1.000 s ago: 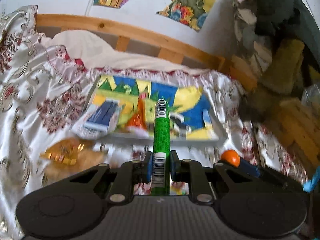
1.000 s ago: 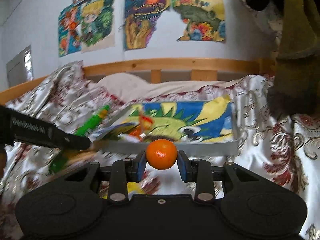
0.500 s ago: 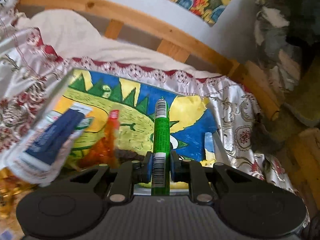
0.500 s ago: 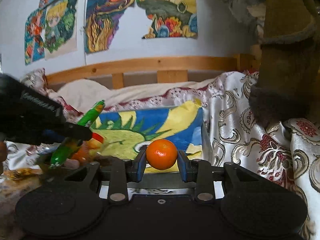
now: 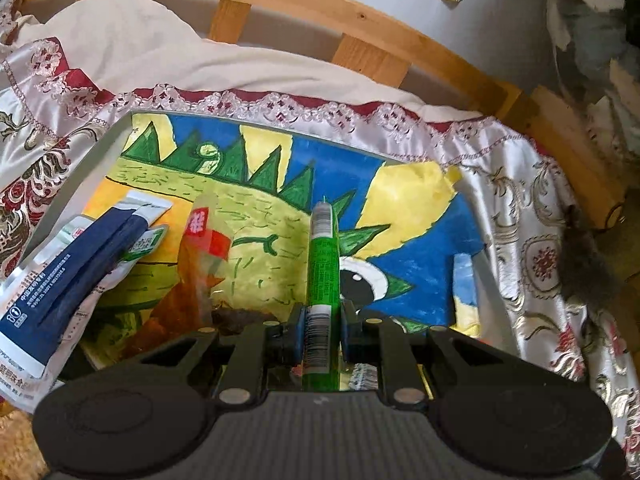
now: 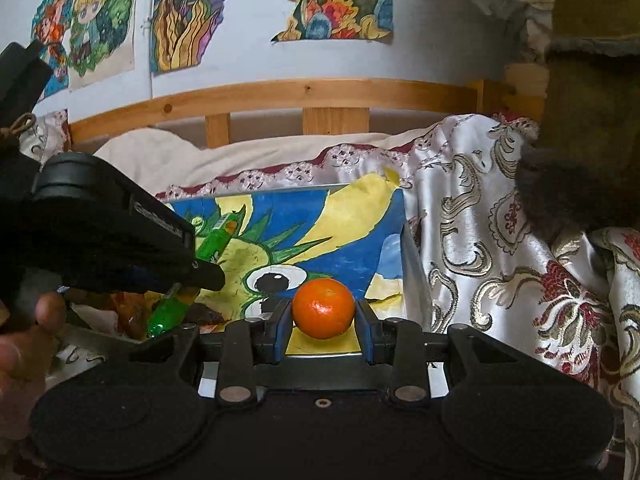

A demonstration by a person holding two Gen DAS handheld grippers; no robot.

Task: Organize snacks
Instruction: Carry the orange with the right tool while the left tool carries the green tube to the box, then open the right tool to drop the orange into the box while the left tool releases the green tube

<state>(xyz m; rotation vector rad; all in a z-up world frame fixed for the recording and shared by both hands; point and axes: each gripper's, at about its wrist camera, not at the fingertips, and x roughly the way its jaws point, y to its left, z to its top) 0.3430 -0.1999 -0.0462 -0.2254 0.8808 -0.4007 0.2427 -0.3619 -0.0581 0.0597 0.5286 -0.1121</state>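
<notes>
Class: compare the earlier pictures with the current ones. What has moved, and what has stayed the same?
Both tools advanced toward the tray, which now fills each view. The left tool still clamps the green tube; the right tool still grips the orange. Nothing was released; the blue packet remains at the tray's left.

We hold a green stick over the tray.
Our left tool (image 5: 322,334) clamps the green snack stick (image 5: 323,264) above the painted tray (image 5: 404,216).
</notes>
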